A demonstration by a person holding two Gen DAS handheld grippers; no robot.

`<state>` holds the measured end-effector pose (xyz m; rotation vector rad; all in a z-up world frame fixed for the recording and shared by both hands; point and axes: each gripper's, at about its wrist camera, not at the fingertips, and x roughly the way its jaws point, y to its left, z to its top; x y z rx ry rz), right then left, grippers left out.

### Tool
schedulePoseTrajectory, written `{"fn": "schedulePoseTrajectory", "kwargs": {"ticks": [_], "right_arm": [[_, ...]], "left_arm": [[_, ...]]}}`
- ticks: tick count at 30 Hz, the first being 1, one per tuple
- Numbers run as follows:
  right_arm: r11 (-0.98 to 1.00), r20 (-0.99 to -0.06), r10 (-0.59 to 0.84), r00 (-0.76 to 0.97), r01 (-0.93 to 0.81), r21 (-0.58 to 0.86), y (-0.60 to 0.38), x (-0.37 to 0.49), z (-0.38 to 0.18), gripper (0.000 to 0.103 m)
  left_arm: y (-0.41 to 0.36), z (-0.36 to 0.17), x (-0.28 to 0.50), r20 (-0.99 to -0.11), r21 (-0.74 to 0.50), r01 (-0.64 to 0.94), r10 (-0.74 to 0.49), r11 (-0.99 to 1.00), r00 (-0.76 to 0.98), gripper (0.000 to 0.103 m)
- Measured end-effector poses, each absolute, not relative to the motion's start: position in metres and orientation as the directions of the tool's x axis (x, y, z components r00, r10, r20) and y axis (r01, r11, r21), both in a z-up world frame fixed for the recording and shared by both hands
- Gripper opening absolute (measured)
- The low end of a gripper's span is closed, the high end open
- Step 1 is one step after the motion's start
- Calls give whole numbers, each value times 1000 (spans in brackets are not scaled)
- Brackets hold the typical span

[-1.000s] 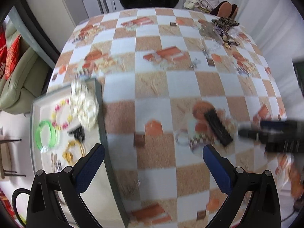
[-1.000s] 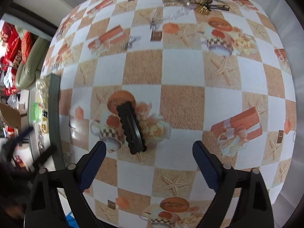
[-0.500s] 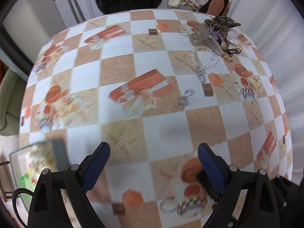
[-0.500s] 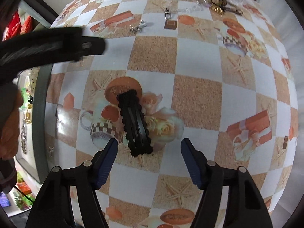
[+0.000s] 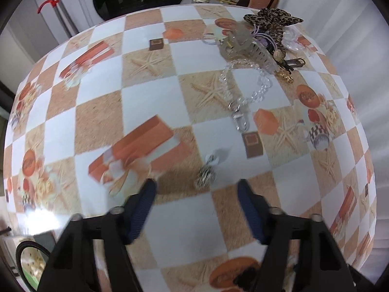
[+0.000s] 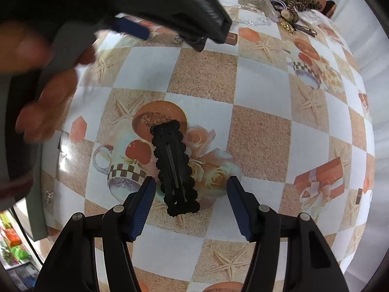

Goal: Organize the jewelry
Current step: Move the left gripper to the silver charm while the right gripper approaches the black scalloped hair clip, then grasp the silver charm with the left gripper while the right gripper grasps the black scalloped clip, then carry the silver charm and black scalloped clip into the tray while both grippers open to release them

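In the right wrist view a black scalloped hair clip [image 6: 175, 168] lies flat on the checkered tablecloth. My right gripper [image 6: 190, 187] is open with its fingertips on either side of the clip's near end. In the left wrist view my left gripper [image 5: 195, 191] is open and empty, just short of a small silver trinket [image 5: 206, 171] on the cloth. Beyond it lies a clear chain with a clasp [image 5: 245, 95]. The left gripper and the hand holding it [image 6: 170, 4] cross the top left of the right wrist view.
A pile of hair accessories, with a leopard-print bow [image 5: 272, 20] and a clear claw clip [image 5: 245, 43], sits at the far right of the table. A grey tray's edge [image 6: 36, 214] shows at the left. The table's edges fall away at the far side and at the right.
My left gripper has swung from the tray across the table to the silver trinket. My right gripper has moved in on the black clip and its jaws have narrowed around it.
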<state>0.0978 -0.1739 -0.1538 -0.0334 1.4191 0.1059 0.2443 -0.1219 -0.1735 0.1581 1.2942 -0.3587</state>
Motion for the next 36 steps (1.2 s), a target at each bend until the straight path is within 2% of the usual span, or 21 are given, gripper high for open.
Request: {"fn": "schedulePoseTrajectory", "kwargs": {"ticks": [6,9,10,14,24,36], "right_arm": [[991,-988,26,151,-131,6,-162,95,-155,61],[987,-988,27,149,-158,3,-150,92,-155,54],[987,-989,27,147,-164,3,-146,89,-154,51],[983,-989,30,144,-183,3,-133,91,-153,33],[991,-985,107,136,-93,95,-161,87,-144,32],[973,-964,225,145,16,230,-217,83,-120,32]], "left_arm": [[-135,-175,250,-958,-43,390,-149,920,245,67],[-135,-173,249,-956,-31,396,-143,918,258,50],[-136,-173,249,-956,-30,397,-143,917,258,40],[-136,-172,249,-956,-32,395,-143,918,256,18],[-123,-161,231,-949,-83,369,-186,926,254,18],[-100,-120,178,-939,-113,323,-207,940,274,18]]}}
